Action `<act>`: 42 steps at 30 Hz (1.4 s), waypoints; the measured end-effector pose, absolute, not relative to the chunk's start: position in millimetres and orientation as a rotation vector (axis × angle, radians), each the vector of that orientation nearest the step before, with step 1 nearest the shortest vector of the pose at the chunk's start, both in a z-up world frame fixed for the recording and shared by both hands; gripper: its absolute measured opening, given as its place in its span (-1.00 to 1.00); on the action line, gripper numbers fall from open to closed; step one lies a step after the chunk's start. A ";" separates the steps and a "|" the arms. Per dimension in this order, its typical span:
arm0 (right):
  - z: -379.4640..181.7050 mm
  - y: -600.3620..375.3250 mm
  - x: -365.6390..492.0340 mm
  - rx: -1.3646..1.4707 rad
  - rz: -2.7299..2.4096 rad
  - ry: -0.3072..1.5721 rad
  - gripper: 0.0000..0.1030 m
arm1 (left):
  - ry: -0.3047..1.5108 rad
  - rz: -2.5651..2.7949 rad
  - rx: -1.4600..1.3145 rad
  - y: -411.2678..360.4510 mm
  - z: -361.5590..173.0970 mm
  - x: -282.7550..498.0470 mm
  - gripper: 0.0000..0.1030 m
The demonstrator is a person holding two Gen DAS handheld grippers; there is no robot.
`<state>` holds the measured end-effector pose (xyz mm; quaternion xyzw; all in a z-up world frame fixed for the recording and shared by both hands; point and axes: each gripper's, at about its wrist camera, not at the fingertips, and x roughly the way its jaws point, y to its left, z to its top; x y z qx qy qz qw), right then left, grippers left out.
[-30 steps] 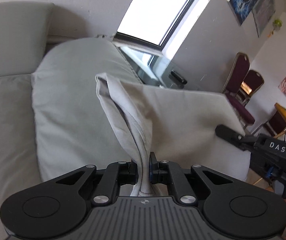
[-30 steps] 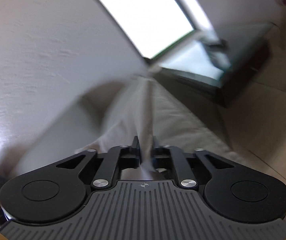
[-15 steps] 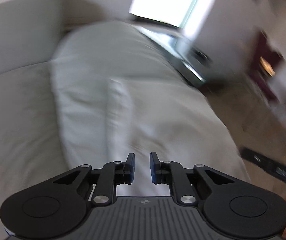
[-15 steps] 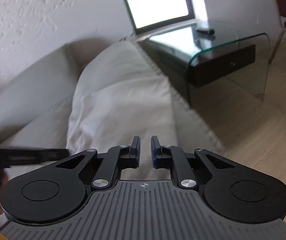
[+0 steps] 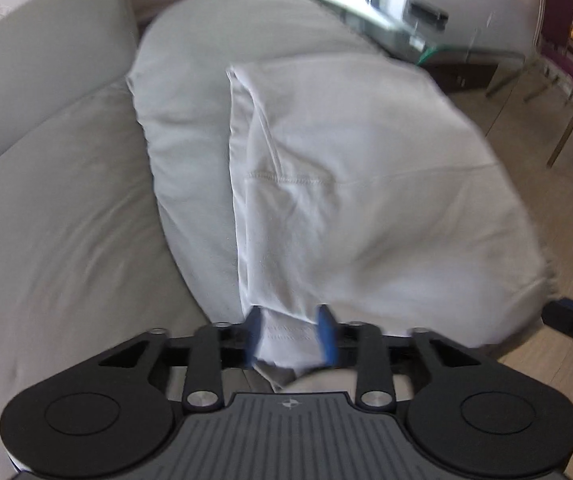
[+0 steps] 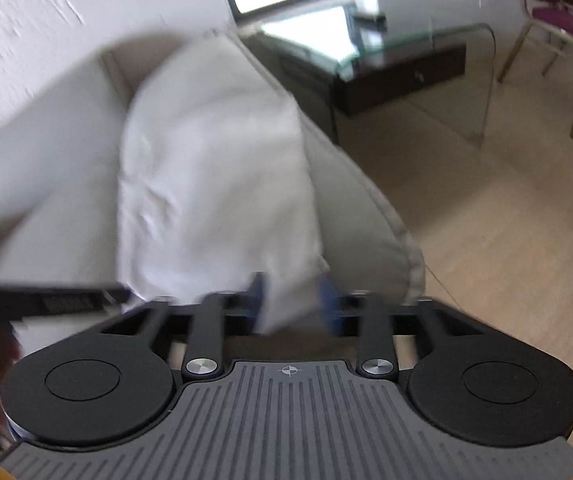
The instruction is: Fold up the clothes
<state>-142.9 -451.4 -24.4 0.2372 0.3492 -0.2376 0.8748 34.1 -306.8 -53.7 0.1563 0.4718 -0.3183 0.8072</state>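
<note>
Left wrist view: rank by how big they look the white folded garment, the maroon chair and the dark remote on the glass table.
1. White folded garment, though nearest the camera
2. Maroon chair
3. Dark remote

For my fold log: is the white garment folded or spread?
Folded: the white garment lies doubled on the sofa, layered edges visible along its left side.

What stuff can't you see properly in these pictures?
- Left wrist view: the near end of the white garment is hidden behind the left gripper, whose jaws are opening around it.
- Right wrist view: motion blur smears the garment's folds and the right gripper, also opening.
- Left wrist view: the dark object on the glass table is too small to identify.
- Right wrist view: the chair is cut off by the edge.
</note>
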 end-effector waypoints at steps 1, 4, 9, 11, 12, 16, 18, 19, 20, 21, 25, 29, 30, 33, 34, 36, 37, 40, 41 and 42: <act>-11.1 -448.5 -146.5 0.499 -0.487 0.703 0.03 | 1.000 -0.676 0.333 -304.3 -44.7 27.7 0.03; 26.4 -433.5 -149.7 0.476 -0.438 0.653 0.06 | 0.979 -0.663 0.327 -295.9 -18.8 13.7 0.20; 76.5 -412.9 -152.9 0.452 -0.354 0.645 0.09 | 0.908 -0.669 0.271 -275.4 25.9 -9.9 0.55; 94.4 -403.5 -159.9 0.425 -0.353 0.636 0.10 | 0.854 -0.687 0.262 -268.9 43.9 -21.1 0.67; 103.6 -398.9 -163.2 0.408 -0.358 0.633 0.11 | 0.826 -0.697 0.257 -265.7 52.7 -26.4 0.70; 122.4 -380.6 -173.8 0.311 -0.389 0.636 0.42 | 0.743 -0.736 0.226 -252.7 81.2 -45.1 0.82; 124.0 -372.2 -178.6 0.265 -0.418 0.642 0.43 | 0.697 -0.748 0.218 -247.6 88.0 -53.7 0.98; 118.9 -371.7 -177.9 0.264 -0.432 0.652 0.43 | 0.680 -0.747 0.221 -246.3 88.0 -56.4 0.99; 114.3 -370.6 -178.2 0.271 -0.437 0.664 0.43 | 0.667 -0.740 0.225 -245.6 86.9 -58.4 0.99; 108.7 -370.1 -177.7 0.275 -0.440 0.678 0.43 | 0.667 -0.735 0.227 -245.6 84.4 -58.7 0.99; 92.2 -368.0 -175.1 0.254 -0.465 0.707 0.43 | 0.716 -0.716 0.230 -248.7 69.3 -53.5 0.99; 86.9 -369.6 -173.3 0.248 -0.473 0.719 0.48 | 0.748 -0.714 0.222 -249.9 60.0 -51.0 0.99; 86.2 -370.2 -172.7 0.248 -0.473 0.723 0.48 | 0.751 -0.716 0.213 -249.8 59.2 -50.6 0.99; 83.7 -371.8 -171.2 0.236 -0.487 0.728 0.51 | 0.763 -0.722 0.187 -249.6 56.4 -48.6 0.99; 82.8 -372.4 -170.5 0.231 -0.492 0.729 0.52 | 0.768 -0.723 0.184 -249.6 55.0 -48.3 0.99; 80.9 -373.1 -169.8 0.227 -0.501 0.732 0.52 | 0.773 -0.727 0.189 -250.0 51.9 -49.1 0.99; 79.9 -373.3 -169.8 0.228 -0.505 0.733 0.52 | 0.777 -0.727 0.190 -250.4 50.3 -49.5 0.99; 75.9 -374.0 -167.5 0.232 -0.498 0.743 0.52 | 0.791 -0.718 0.198 -252.8 45.7 -49.0 0.99; 74.4 -373.9 -166.7 0.232 -0.496 0.747 0.52 | 0.797 -0.715 0.199 -253.3 44.5 -48.5 0.99; 73.4 -374.2 -166.1 0.231 -0.496 0.749 0.52 | 0.803 -0.714 0.196 -253.5 43.6 -47.7 0.99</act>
